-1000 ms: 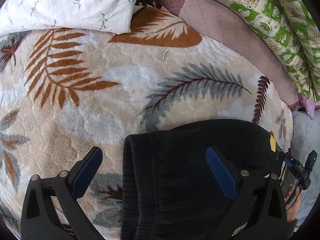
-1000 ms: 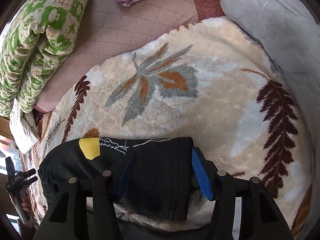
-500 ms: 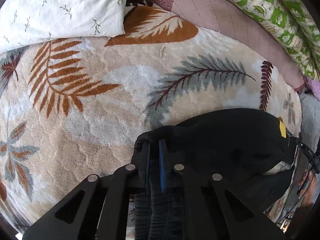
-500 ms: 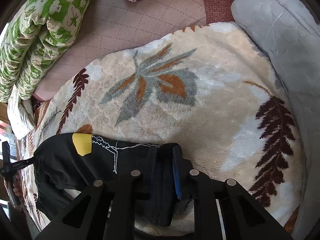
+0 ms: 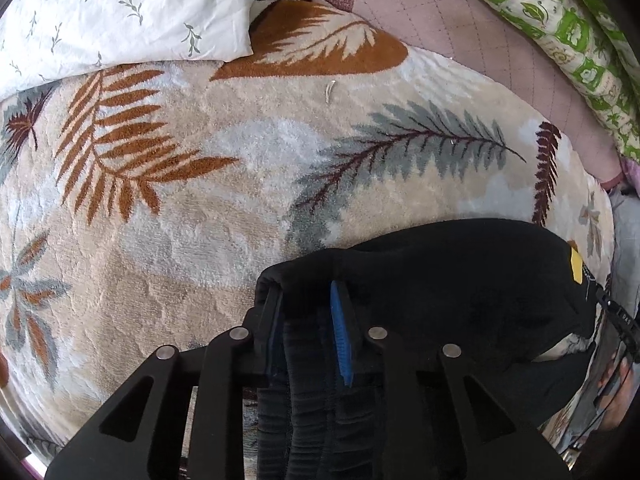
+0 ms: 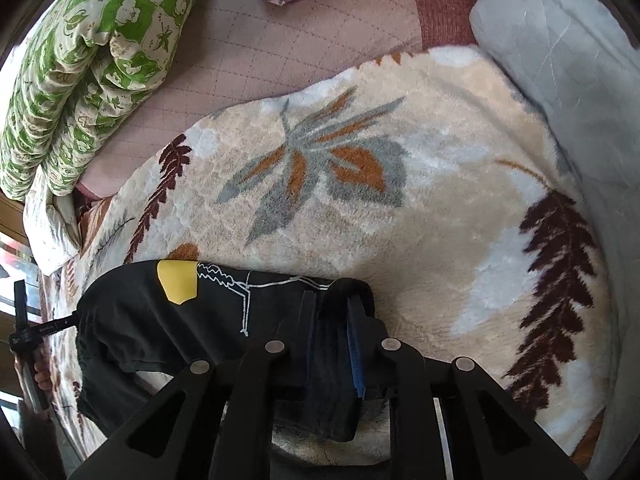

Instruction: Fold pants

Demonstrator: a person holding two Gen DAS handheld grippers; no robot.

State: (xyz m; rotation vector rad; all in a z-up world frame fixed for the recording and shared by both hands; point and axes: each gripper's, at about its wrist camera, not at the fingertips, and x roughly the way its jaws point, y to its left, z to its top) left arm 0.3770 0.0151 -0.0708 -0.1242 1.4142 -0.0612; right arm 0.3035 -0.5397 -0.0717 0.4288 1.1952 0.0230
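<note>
**Left wrist view: both tongs pinched on the pants' edge, lift-and-fold about to start**

Left wrist view shows a leaf-patterned plush blanket filling most of the frame, spread on a bed with a white sprigged pillow in the upper left and a green patterned quilt in the upper right. The black pants lie on the blanket in the lower right of the frame. In the right wrist view they sit in the lower left, a yellow patch on them.

The left tongs grip a bunched fold of the pants' ribbed edge at the lower centre. Their jaws are easing slightly apart, yet the blue pads press cloth on both sides. The right tongs likewise clamp a gathered edge of the pants at the lower centre of their view, jaws also easing a little, cloth between the pads.

The step in hand appears to be the grasp that precedes a fold. The next move probably calls for both tongs to raise the held edge together and carry it across the garment, keeping the grip firm so the thick cloth does not slip out.
</note>
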